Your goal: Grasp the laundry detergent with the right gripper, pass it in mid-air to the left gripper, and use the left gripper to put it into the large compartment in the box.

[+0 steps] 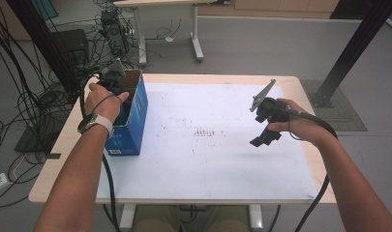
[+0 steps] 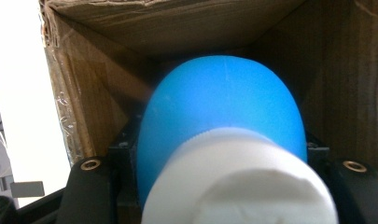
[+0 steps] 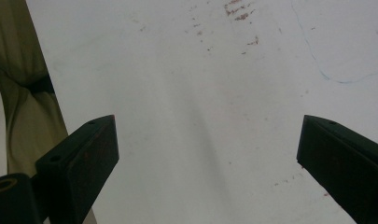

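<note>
— At the near right of the white-covered table point(image 1: 208, 164), what were you doing with your right gripper point(image 1: 266, 126)?

— You held it above the sheet, well apart from the box, its jaws spread wide with nothing between them. In the right gripper view the two black jaws stood far apart over bare white surface marked with faint reddish specks point(image 3: 242, 14).

— And farther off, on the left?

— Your left gripper point(image 1: 117, 82) reached down into the open top of the blue cardboard box point(image 1: 135, 121), which stood upright at the table's left edge. You had its jaws clenched on a blue bottle point(image 2: 224, 112) with a white cap point(image 2: 238, 182). In the left gripper view the bottle sat inside the box, brown cardboard walls point(image 2: 98, 93) around it, the cap nearest the camera.

— Beyond the table?

— Cables point(image 1: 19, 96) lay on the grey floor at far left.
</note>
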Motion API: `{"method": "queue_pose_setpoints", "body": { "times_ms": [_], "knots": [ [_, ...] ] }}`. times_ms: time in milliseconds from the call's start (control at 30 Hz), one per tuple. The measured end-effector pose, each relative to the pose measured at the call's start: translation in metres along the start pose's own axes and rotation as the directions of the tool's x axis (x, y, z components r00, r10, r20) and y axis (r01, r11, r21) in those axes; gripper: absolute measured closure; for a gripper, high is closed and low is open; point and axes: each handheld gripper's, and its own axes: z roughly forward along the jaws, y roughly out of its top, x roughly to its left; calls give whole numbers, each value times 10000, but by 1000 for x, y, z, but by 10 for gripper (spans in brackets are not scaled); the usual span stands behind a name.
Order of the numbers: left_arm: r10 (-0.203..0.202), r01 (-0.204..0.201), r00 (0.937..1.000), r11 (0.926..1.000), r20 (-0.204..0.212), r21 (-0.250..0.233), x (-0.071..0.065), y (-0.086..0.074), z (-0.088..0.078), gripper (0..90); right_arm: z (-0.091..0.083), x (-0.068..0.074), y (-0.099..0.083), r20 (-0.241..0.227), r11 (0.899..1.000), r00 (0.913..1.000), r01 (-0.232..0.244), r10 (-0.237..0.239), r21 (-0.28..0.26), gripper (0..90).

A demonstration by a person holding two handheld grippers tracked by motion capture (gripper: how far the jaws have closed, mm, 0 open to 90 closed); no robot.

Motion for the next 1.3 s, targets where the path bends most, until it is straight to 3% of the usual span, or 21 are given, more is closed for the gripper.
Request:
{"method": "queue_pose_setpoints", "body": {
  "times_ms": [400, 533, 767, 900, 1133, 1300],
  "knots": [
    [114, -114, 9999, 9999, 67, -69, 1, 0, 1, 363, 2, 0, 3, -56, 10000, 10000, 47, -46, 75, 53],
    [98, -92, 9995, 9997, 289, -211, 1, 0, -2, 290, 2, 1, 4, -84, 9999, 10000, 43, -42, 91, 54],
    [229, -188, 9979, 9976, 605, -669, 5, 0, -17, 277, 1, 3, 6, -54, 9997, 9999, 104, -103, 210, 54],
    [393, -316, 9959, 9951, 810, -938, 8, -2, -27, 196, 2, 5, 9, -52, 9997, 9999, 140, -139, 204, 54],
    [786, -615, 9914, 9856, 1048, -1573, 12, -6, -48, 137, 2, 7, 14, -54, 9993, 9998, 216, -215, 295, 55],
    [1556, -1352, 9835, 9711, 924, -1968, 7, -10, -65, 129, -1, 8, 16, 10, 9991, 9998, 206, -207, 366, 56]
  ]
}}
